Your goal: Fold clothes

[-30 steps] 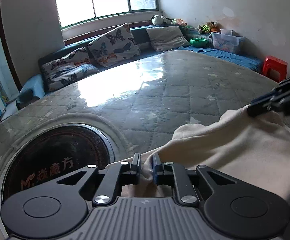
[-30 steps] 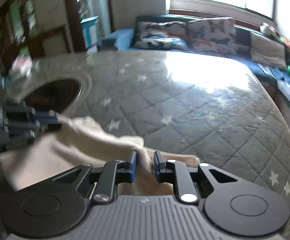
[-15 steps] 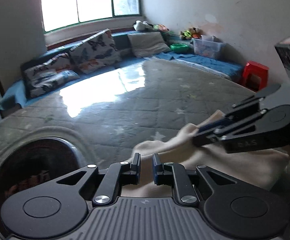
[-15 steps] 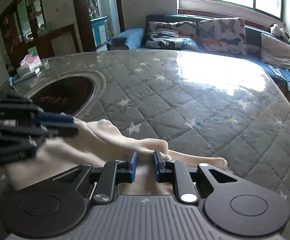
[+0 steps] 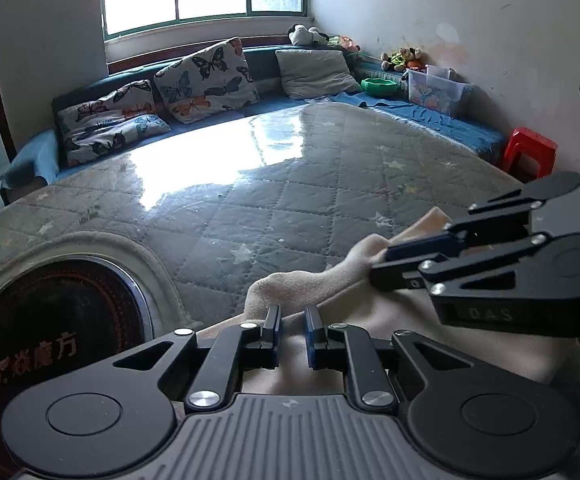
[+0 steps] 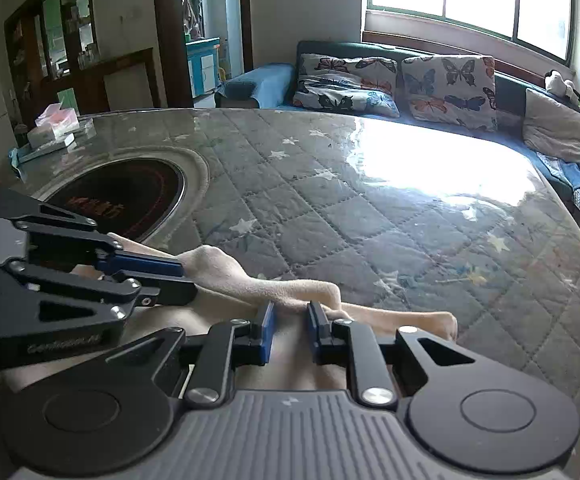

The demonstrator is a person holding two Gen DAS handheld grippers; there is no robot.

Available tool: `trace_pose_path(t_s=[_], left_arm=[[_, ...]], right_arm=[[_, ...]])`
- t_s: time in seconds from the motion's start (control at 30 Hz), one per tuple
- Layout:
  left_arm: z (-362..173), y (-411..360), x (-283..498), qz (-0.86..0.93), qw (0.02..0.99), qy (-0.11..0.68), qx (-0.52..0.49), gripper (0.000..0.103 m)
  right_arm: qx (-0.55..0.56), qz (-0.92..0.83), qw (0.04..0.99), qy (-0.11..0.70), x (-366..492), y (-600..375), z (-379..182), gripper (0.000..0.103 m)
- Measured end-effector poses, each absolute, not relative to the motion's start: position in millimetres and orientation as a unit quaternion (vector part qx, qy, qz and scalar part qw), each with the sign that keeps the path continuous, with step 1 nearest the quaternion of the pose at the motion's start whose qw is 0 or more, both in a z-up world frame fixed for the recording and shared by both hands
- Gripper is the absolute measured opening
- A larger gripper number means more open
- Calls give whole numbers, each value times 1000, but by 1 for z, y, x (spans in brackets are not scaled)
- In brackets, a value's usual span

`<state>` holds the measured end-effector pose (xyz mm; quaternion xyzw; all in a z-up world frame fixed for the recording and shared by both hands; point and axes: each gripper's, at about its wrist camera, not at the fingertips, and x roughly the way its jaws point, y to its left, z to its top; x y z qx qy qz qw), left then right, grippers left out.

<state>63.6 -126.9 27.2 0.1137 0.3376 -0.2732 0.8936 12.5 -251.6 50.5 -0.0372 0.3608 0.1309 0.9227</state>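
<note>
A cream fleece garment [image 5: 310,284] lies bunched on the near edge of the quilted grey table [image 5: 330,184]. My left gripper [image 5: 292,314] is shut on the garment's folded edge, with cloth between its blue pads. My right gripper [image 6: 290,310] is shut on the same edge a short way along; the garment [image 6: 249,280] trails to the right of it. Each gripper shows in the other's view: the right one [image 5: 382,264] at the right, the left one [image 6: 185,276] at the left, both pinching cloth. The two grippers are close together.
A round black cooktop [image 5: 49,320] is set into the table at the left. A blue sofa with butterfly cushions [image 5: 205,76] lines the far side. A red stool [image 5: 530,152] stands at the right. Tissue boxes [image 6: 53,124] sit at the table's far left corner.
Both grippers have come closer together while holding the garment's edge, and the cloth between them has bunched up. Both stay shut on it.
</note>
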Motion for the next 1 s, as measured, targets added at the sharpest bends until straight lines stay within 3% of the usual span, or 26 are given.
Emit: trace_pose_path(t_s=[0.83, 1.0], left_arm=[[30, -128, 60, -266, 897, 335, 113, 15], [37, -123, 55, -271, 898, 331, 103, 25]], right_arm=[[-15, 99, 928, 358, -27, -299, 58, 13], [-20, 108, 930, 350, -44, -297, 69, 13]])
